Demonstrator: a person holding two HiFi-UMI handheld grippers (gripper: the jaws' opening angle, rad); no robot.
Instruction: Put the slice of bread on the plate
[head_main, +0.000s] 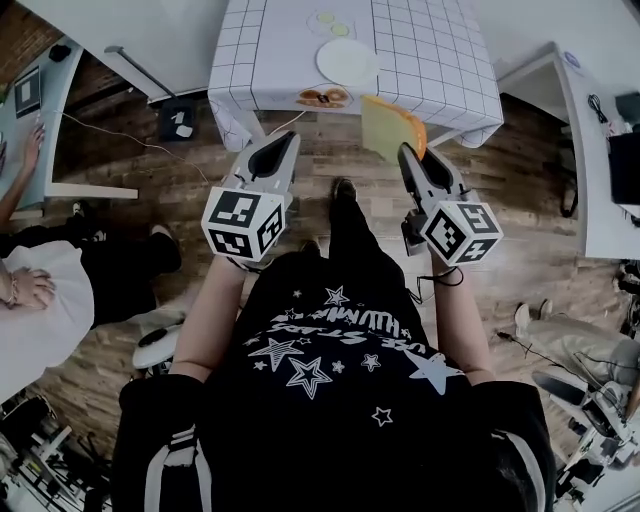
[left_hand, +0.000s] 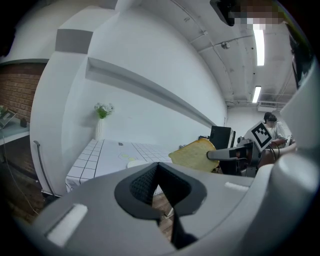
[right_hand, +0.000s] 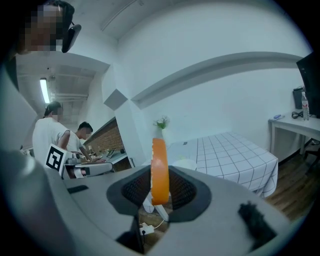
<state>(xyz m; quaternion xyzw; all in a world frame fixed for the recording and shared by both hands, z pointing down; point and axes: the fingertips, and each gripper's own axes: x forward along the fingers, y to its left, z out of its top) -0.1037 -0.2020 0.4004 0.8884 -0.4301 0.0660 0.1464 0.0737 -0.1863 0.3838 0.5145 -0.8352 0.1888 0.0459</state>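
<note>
The slice of bread (head_main: 391, 127), pale yellow with an orange-brown crust, hangs upright in front of the table's near edge. My right gripper (head_main: 409, 152) is shut on it. In the right gripper view the slice of bread (right_hand: 160, 167) stands edge-on between the jaws. The left gripper view shows the slice of bread (left_hand: 194, 153) from its flat side. The round white plate (head_main: 347, 62) lies bare on the checked tablecloth (head_main: 430, 70). My left gripper (head_main: 287, 140) is beside the right one, short of the table, shut with nothing in it (left_hand: 159, 168).
A small dish with food (head_main: 323, 97) sits at the table's near edge, in front of the plate. A vase of flowers (left_hand: 101, 120) stands at the table's far corner. People sit at a desk (head_main: 30, 120) on the left. Another desk (head_main: 600, 150) is on the right.
</note>
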